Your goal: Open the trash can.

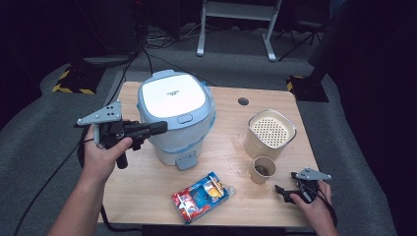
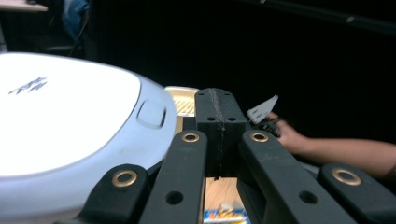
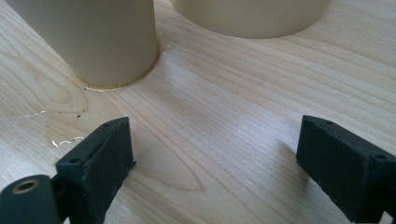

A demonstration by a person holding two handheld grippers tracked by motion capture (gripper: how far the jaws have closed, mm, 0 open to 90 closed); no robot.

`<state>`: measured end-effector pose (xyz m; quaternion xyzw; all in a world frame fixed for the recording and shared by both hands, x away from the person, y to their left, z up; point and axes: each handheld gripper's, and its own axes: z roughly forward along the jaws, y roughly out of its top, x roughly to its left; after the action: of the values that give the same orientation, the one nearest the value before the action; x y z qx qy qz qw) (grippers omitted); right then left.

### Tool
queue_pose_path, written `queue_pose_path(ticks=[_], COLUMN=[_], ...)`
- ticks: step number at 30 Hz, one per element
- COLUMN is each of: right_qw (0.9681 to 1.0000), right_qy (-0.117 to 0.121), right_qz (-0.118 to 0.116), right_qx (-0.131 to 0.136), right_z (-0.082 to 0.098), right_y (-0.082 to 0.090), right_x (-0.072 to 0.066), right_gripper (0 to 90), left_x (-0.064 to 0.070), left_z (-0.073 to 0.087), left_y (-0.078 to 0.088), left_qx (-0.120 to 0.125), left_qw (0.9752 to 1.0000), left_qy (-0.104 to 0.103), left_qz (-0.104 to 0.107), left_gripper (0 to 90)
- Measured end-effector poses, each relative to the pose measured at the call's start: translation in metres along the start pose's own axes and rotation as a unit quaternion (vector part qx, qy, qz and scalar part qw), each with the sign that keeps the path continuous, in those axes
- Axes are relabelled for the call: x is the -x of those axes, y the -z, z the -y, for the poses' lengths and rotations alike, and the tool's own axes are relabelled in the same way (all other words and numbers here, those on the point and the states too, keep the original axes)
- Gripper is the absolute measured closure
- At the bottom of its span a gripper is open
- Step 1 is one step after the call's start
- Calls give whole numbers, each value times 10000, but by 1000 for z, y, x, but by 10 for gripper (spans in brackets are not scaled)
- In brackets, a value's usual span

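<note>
The left forearm comes in from the bottom edge of the high view, nearest to the camera, and its hand holds the left gripper (image 1: 160,128) above the left part of the table (image 1: 147,191). This gripper lies about level and points to the right. Its jaws are pressed together with nothing between them, which the left gripper view shows clearly: the two pads meet in one closed line. The tips are just beside the cooker (image 1: 174,115), at the height of its lid; I cannot tell if they touch it.

The cooker is white and light blue. It stands on the left half of the table, with the lid down and a small button (image 1: 185,118) on the front edge of the lid.

In front of the cooker, near the front edge of the table, lies a packet (image 1: 200,195) in red and blue colours, flat on the wood.

More to the right stands a beige bin (image 1: 270,133) with a perforated top, and a paper cup (image 1: 262,169) stands upright just in front of it.

At the right corner, the right hand rests the right gripper (image 1: 281,190) low on the table, pointing to the cup. Its jaws stand wide apart and hold nothing; bare wood lies between them, and the cup is near but apart from the tips.
</note>
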<state>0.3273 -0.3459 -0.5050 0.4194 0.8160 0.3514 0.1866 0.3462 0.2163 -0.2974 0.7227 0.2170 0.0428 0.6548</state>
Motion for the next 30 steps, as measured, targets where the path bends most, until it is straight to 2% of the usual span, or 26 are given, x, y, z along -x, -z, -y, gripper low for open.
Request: queue_pose_path(ticks=[2,8,10,14,18,23,26,27,30], right_qw=[10000,10000,10000,10000,10000,10000,10000,10000,10000], right_qy=[0,1,-4,-5,-4,-4,-1,-4,-4], right_qz=[1,0,0,-1,-1,-1,0,2,2], right_qx=[1,1,0,-1,0,0,2,2,2], right_z=[0,0,0,0,0,0,0,0,0], right_y=[0,0,0,0,0,0,0,0,0], right_x=[0,0,0,0,0,0,0,0,0], right_gripper=[108,108,108,108,108,108,108,108,108], left_x=[-1,-6,-8,-11,-14,-18,-18,-19,-20], left_z=[-3,-14,-20,-22,-22,-22,-21,-20,-18], left_y=[-3,-24,-34,-45,-57,-64,-64,-63,-62], left_qx=[36,-24,-111,-210,-403,-558,-627,-697,-737], left_qw=[10000,10000,9998,9994,9981,9966,9957,9947,9942], left_qy=[30,-44,-135,-200,-290,-292,-315,-351,-333], left_qz=[65,-16,-76,-169,-369,-529,-604,-676,-706], left_gripper=[900,900,900,900,900,900,900,900,900])
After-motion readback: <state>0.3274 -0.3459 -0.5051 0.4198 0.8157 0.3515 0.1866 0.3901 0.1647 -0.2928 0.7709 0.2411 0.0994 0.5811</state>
